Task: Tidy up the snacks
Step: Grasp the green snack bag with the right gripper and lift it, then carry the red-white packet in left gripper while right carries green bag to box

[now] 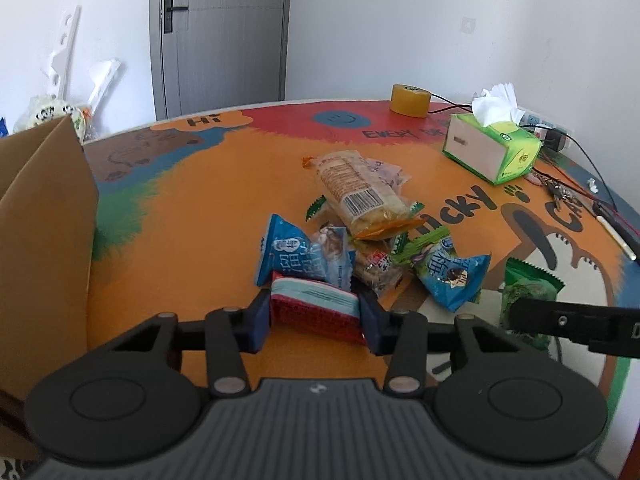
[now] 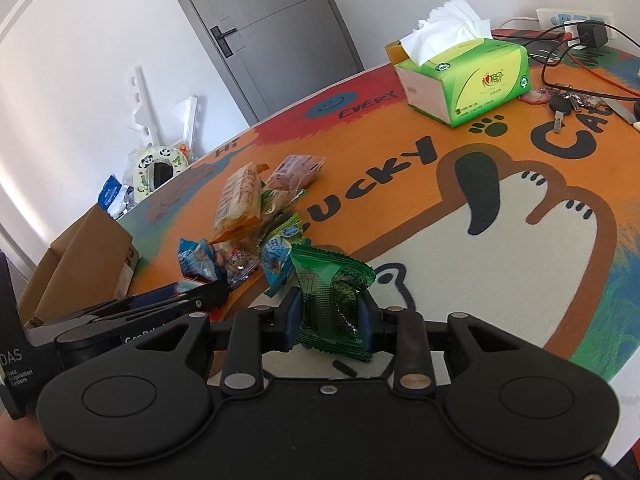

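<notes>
Red snack packet (image 1: 316, 312), light, crinkly, soft: left gripper (image 1: 316, 320) pinches its midsection; right gripper (image 2: 329, 316) clamps green packet (image 2: 332, 300) likewise.

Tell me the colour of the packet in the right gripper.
Green, a crinkly foil packet in the right gripper; clearest in the right wrist view.

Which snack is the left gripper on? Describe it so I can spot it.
On the orange table mat, find the snack pile in the middle. At its near edge, between the left gripper pads, sits the red packet, the only red one, with a pale blue band on top.
</notes>
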Demonstrator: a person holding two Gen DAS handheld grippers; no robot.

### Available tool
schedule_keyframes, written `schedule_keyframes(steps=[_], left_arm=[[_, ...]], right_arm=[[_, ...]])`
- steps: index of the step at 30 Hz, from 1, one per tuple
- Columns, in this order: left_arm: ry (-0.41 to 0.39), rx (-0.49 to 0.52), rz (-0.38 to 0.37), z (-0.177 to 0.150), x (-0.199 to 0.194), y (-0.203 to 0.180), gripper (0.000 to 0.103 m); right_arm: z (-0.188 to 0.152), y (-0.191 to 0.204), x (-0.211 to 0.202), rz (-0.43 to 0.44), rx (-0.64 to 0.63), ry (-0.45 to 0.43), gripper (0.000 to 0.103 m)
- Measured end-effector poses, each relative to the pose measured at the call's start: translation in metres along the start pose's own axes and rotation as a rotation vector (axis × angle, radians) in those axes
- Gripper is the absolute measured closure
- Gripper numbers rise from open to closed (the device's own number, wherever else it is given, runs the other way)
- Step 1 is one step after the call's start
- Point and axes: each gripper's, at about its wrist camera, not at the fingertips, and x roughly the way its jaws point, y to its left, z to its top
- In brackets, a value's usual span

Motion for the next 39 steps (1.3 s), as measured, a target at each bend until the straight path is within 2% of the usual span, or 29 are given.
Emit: schedule_keyframes(steps=[6,16,30,39], left_arm=[[0.005,-0.032,-0.033,-0.003,-0.011,0.005,0.059],[-0.071,-0.048,-0.051,0.008,-0.051,0.01,0.059],[-0.142,-0.078,-0.017,0.02,-0.095,0.031,0.059],[-0.197,-0.096,0.037,0.026,-0.119,0.054,0.059]], right_arm=[[0.0,0.007,-0.005,0.011,-0.012,-0.013,0.073],[0.002,0.027,-0.016,0.041,-0.039,-0.043,0.073],[0.009,0.067,-0.029,0.098,-0.095,-0.076,0.073],[0.017,0.102,-0.027,0.159,-0.151,-0.091,0.073]])
